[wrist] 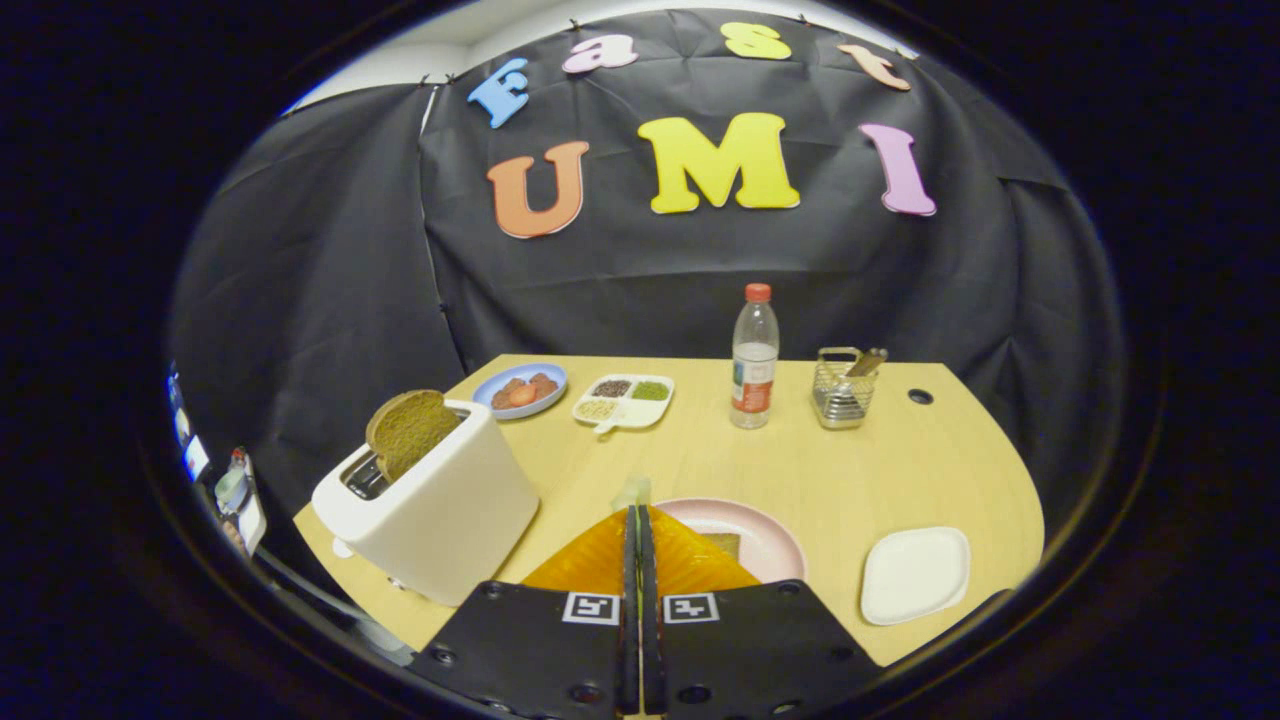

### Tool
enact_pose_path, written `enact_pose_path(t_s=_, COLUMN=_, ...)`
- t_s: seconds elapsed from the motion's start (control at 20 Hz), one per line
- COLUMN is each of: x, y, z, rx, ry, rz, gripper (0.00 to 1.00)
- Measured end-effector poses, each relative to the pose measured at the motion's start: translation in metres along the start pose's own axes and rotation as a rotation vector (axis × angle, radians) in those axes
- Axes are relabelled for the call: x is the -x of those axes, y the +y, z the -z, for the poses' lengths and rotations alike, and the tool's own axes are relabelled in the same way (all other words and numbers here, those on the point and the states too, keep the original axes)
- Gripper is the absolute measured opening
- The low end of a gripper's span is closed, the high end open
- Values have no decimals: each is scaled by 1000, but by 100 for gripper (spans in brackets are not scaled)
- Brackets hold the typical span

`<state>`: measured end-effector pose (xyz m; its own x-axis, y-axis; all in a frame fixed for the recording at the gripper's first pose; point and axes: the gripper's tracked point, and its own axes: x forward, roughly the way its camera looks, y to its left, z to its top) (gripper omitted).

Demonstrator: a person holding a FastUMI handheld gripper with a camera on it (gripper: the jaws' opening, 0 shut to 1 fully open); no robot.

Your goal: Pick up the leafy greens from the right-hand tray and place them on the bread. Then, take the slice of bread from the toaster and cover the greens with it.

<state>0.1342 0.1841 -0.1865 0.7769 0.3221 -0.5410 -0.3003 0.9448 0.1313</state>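
Observation:
My gripper (pixel 637 512) is shut, its fingers pressed together above the near side of a pink plate (pixel 775 540). A small pale green bit of the leafy greens (pixel 632 491) sticks out at the fingertips, pinched between them. A brown bread slice (pixel 722 545) lies on the pink plate, mostly hidden behind the fingers. To the right, the white square tray (pixel 915 575) holds nothing. On the left a white toaster (pixel 440 510) has a brown bread slice (pixel 410 430) standing up out of its slot.
At the back of the wooden table (pixel 800 460) stand a blue plate with food (pixel 520 388), a white divided dish (pixel 623 402), a water bottle (pixel 754 360) and a wire basket (pixel 843 392). The table's right edge curves just past the white tray.

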Motion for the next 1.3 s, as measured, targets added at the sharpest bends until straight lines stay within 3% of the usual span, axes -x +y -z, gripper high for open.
enact_pose_path(t_s=0.15, x=-30, y=9, z=15, rx=-31, ry=57, rz=-45, gripper=1)
enact_pose_path(t_s=0.4, x=-73, y=-35, z=24, rx=-22, ry=70, rz=42, gripper=2)
enact_pose_path(t_s=0.7, x=-102, y=-47, z=42, rx=2, ry=85, rz=15, gripper=2)
enact_pose_path(t_s=0.95, x=-108, y=-66, z=40, rx=81, ry=38, rz=91, gripper=8)
enact_pose_path(t_s=1.25, x=-89, y=-67, z=32, rx=117, ry=-34, rz=135, gripper=79)
enact_pose_path(t_s=1.3, x=-80, y=-65, z=29, rx=104, ry=-43, rz=137, gripper=84)
